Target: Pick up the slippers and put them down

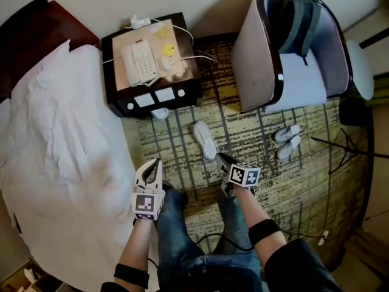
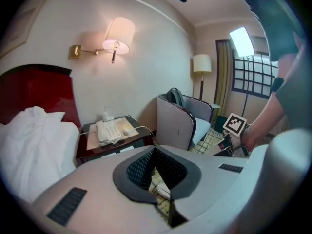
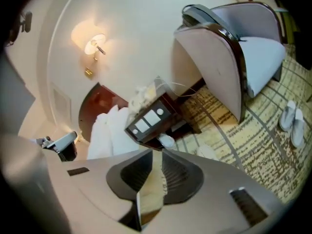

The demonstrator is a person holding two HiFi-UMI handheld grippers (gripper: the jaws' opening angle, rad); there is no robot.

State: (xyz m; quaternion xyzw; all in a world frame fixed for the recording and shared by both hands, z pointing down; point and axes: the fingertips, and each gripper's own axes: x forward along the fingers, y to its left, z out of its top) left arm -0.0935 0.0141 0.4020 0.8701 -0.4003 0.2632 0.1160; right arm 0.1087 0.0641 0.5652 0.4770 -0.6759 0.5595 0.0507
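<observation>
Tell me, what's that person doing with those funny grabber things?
A person stands beside the bed with a gripper in each hand. The left gripper is shut and empty; the right gripper holds nothing either. On the carpet lie one white slipper just ahead of the grippers and a pair of slippers near the armchair.

White slippers (image 1: 290, 145), yellow-black lined carpet (image 1: 304, 181), white bedding (image 1: 61, 151), dark-red headboard (image 1: 36, 23).

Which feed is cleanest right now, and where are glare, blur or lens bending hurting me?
Head view: sharp, evenly lit, slippers clear. Left gripper view: fisheye curve, dark corners, wall lamp and light panel glare. Right gripper view: tilted, softly blurred, the same lamp blown out, armchair bent.
</observation>
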